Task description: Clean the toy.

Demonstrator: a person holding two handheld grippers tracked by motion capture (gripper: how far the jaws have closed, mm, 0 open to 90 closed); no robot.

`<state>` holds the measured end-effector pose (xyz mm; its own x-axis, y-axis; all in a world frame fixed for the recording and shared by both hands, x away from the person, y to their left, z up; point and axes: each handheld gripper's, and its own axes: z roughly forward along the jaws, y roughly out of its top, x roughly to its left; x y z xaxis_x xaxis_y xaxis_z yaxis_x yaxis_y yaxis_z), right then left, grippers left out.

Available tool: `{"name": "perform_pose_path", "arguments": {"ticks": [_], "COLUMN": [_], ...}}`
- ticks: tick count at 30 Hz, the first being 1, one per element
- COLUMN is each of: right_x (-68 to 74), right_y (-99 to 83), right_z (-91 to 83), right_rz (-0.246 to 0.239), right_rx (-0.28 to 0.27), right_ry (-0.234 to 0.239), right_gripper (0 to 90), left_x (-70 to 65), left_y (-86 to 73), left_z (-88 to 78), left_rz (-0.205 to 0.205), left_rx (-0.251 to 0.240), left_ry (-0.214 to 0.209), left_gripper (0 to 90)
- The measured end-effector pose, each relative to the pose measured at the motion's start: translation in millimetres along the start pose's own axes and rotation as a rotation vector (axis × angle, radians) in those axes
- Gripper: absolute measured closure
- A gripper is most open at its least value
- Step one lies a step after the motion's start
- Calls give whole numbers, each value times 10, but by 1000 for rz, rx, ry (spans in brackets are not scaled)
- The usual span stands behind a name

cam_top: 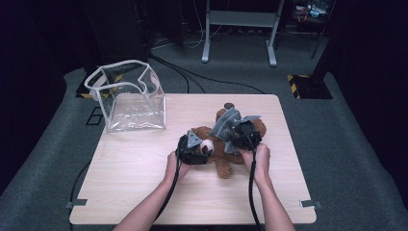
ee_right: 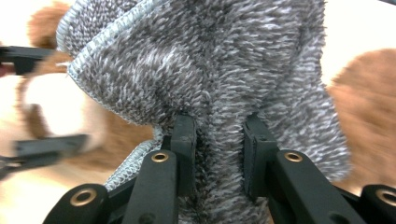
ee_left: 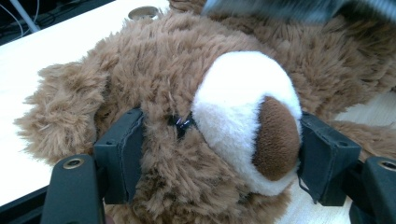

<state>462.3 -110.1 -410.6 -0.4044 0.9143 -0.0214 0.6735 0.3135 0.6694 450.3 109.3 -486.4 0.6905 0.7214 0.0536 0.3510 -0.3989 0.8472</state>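
A light wooden table (cam_top: 144, 163) bears a brown plush teddy bear (cam_top: 219, 149), its head clamped between the left gripper (ee_left: 219, 154) jaws to steady it. The right gripper (ee_right: 218, 149) jaws pinch a grey knitted garment (ee_right: 210, 70) narrowly, lifting it above the bear, likely for dressing. A clear plastic bag (cam_top: 130, 96) stands well apart.

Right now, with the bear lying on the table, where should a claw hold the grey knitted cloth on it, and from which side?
Take the grey knitted cloth at a raised fold over the teddy bear, coming from above. It bunches up there, so thin jaws can pinch it without catching fur. The right claw already grips such a fold, while the left claw clamps the bear's head.
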Motion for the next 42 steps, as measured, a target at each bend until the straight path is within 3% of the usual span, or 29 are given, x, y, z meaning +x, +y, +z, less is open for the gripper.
{"name": "perform_pose_path", "arguments": {"ticks": [3, 6, 8, 10, 14, 17, 20, 22, 25, 31, 34, 39, 42], "right_x": [-190, -383, -411, -416, -284, -52, 178, 290, 327, 195, 56, -212, -249], "right_y": [-48, -127, -171, -196, -201, -190, -190, -197, -214, -295, -369, -504, -513], "right_z": [-43, -31, -23, -54, -183, -213, -148, -88, -22, -44, -90, -134, -164], "right_rz": [32, 85, 83, 95, 100, 42, -17, -27, -59, -64, -40, 40, 62], "right_rx": [-3, 7, 25, 6, -47, -50, -40, -24, -19, -12, -18, -6, -11], "right_ry": [-60, -76, -113, -98, -49, -5, 17, 30, 10, -22, -41, -94, -69], "right_gripper": [702, 700, 700, 701, 701, 699, 697, 696, 699, 713, 712, 709, 707], "left_x": [3, 1, -1, 5, 12, 11, 12, 9, 8, 3, 6, 13, 13], "left_y": [1, 0, 1, 2, -1, -1, 2, 0, -2, 2, 2, 3, -2], "left_z": [1, 4, 4, 2, 3, 0, -3, 0, -1, -3, -3, -4, 1], "left_rz": [0, -1, 0, 0, -5, -8, -4, -5, -1, 6, 5, 3, -8], "left_rx": [1, -1, 1, 4, 1, 6, 8, 5, 4, 5, 5, 9, 3], "left_ry": [-1, 0, 0, -1, -2, -7, -6, -2, -1, -4, -6, -10, -6], "left_gripper": [260, 260, 260, 260, 260, 260, 260, 260, 260, 260, 260, 260, 260]}}
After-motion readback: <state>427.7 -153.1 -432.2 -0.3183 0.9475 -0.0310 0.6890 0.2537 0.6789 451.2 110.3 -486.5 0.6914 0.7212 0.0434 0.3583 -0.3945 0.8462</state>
